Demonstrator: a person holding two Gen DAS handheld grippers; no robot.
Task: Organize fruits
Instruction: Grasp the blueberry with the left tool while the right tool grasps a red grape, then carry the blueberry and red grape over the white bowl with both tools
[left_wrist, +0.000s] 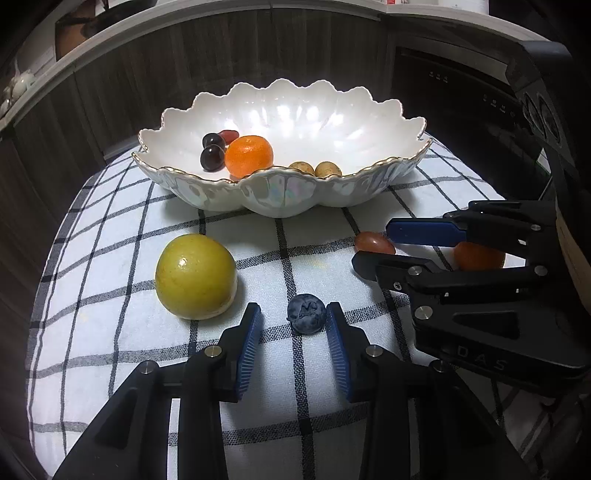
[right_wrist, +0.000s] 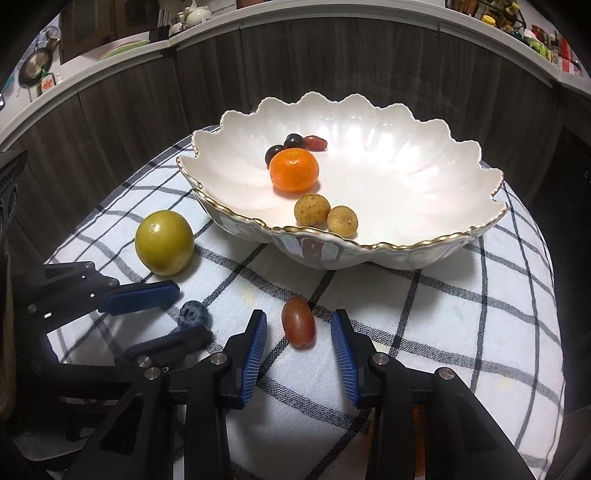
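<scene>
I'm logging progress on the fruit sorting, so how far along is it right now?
Done: the bowl already holds an orange mandarin, two dark grapes, a red one and two tan longans. In hand: the left gripper brackets the blueberry and the right gripper brackets the red grape, neither squeezed yet. Left: the yellow-green fruit and another orange fruit on the cloth.
</scene>
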